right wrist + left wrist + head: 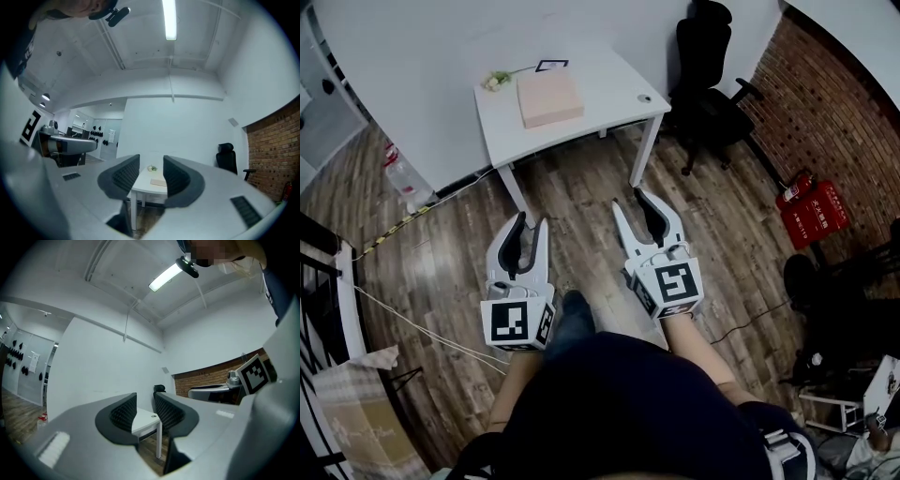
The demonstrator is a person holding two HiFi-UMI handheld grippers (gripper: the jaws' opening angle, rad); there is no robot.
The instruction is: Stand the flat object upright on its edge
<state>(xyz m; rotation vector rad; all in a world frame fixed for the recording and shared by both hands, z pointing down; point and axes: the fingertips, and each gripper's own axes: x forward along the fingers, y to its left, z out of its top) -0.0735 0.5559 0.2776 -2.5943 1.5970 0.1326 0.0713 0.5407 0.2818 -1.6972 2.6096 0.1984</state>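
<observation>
Currently: white desk (609,105) stands against the wall. Black office chair (710,80) is just right of the desk. Left tool (532,222) and right tool (630,199) hang over the floor (581,192) in front of the desk, well apart from it. Both tools' jaws are slightly apart, nothing between them. Pink flat object (549,97) lies flat on the desk, flower sprig (497,81) near it.

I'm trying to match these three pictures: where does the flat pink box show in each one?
Head view: pink box on the white table, upper middle.
Left gripper view: not seen; only a table corner shows.
Right gripper view: pink box low centre, seen between the jaws.
Shared landmark: the black office chair.
</observation>
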